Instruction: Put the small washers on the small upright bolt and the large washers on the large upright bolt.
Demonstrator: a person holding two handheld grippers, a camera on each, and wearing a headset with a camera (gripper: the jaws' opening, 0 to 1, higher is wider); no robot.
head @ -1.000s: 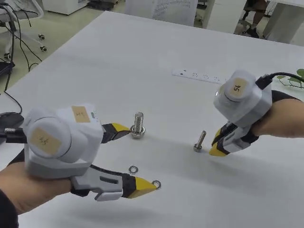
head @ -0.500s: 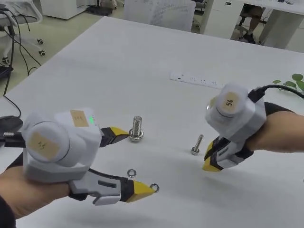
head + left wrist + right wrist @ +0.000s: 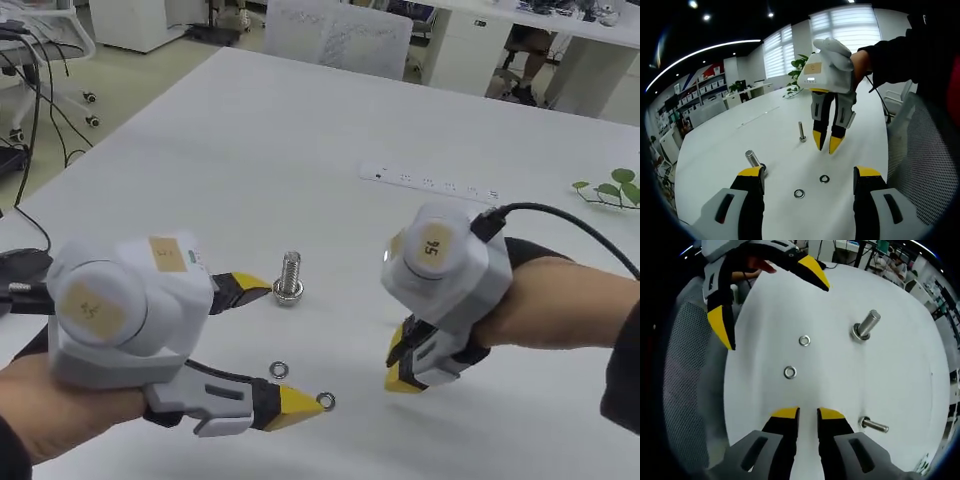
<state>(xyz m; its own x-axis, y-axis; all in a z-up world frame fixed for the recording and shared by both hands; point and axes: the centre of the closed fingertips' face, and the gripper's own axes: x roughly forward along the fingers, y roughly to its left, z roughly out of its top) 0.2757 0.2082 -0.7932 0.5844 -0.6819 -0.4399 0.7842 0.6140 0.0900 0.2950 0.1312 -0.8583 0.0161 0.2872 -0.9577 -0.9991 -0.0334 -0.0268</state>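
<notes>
The large bolt stands upright on the white table. Two small washers lie flat in front of it, also seen from the grippers. The small bolt stands behind my right gripper. My left gripper hovers with jaws wide apart, straddling the washers. My right gripper points down at the table right of the washers, jaws a narrow slit apart, holding nothing.
A white power strip lies at the back of the table, a green sprig at the far right. A mesh chair stands by the table's near edge. Cables hang at the left.
My right gripper has moved left and nearer to me, toward the washers, and now covers the small bolt in the head view. The left gripper has stayed put.
</notes>
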